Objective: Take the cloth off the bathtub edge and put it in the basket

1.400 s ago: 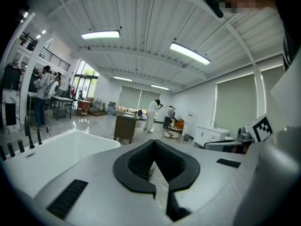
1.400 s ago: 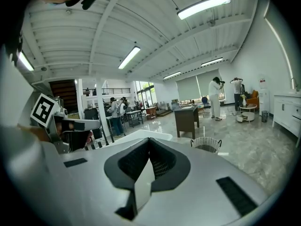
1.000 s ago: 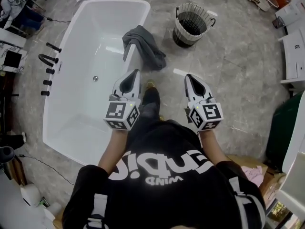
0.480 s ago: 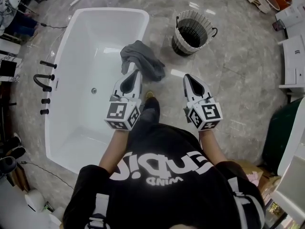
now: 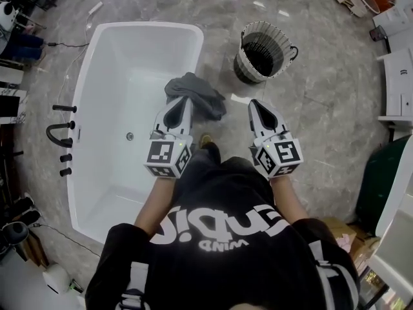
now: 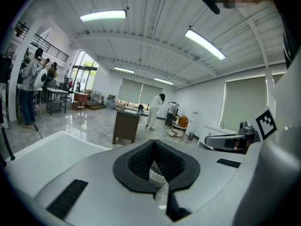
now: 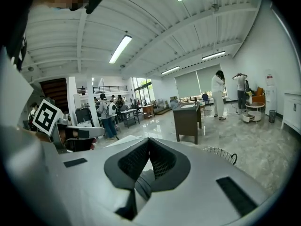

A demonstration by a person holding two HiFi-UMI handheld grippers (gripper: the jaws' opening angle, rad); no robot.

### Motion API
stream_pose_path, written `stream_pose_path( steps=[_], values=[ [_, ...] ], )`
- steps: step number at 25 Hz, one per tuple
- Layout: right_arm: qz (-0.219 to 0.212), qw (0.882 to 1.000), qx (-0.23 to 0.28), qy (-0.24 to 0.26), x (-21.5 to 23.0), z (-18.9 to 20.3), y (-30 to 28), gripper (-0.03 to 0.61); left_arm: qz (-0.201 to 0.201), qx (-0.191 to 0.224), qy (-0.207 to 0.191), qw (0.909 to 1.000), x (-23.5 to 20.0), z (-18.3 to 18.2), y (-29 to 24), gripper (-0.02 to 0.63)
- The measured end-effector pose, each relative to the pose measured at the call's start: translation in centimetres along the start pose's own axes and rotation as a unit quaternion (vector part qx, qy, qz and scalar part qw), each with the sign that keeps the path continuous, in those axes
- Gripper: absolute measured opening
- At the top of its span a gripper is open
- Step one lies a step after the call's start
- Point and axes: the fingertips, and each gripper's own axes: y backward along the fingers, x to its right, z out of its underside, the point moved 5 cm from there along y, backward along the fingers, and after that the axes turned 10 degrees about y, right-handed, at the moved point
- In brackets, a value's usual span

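Note:
A grey cloth (image 5: 197, 94) lies crumpled over the right edge of the white bathtub (image 5: 97, 70), partly hanging down the outside. The woven basket (image 5: 264, 47) with a dark inside stands on the floor to the right, beyond the cloth. My left gripper (image 5: 184, 99) is shut and empty, its tip just short of the cloth and over its near side. My right gripper (image 5: 253, 103) is shut too, empty, above the bare floor between cloth and basket. In the right gripper view the basket rim (image 7: 221, 152) shows past the jaws; the tub's edge (image 6: 42, 149) shows in the left gripper view.
Black taps (image 5: 61, 134) stand on the floor left of the tub. A brown desk (image 6: 126, 126) stands beyond the tub's far end. People stand far off in the hall. White furniture (image 5: 397, 63) and a dark green bin (image 5: 381, 173) line the right side.
The view has moved up to the tub. The cloth now lies right at my left gripper's tip instead of well ahead of it. Both grippers have stayed shut.

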Motion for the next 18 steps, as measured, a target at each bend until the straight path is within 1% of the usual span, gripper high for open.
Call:
stream_pose_path(
  steps=[6,12,18],
  values=[
    [-0.01,1.0,-0.011,-0.002,0.9,-0.5,-1.9,0.014,0.0,-0.007,0.003,1.0,-0.4,-0.8,-2.0,0.011],
    [-0.03,1.0,-0.008,0.003,1.6,-0.4,-4.1,0.014,-0.013,-0.004,0.007,0.9999,-1.2,-0.8,-3.5,0.011],
    [-0.053,0.998,-0.013,0.021,1.6,-0.2,-6.2,0.014,-0.026,-0.004,0.014,0.9996,-2.1,-0.5,-4.7,0.011]
  ],
)
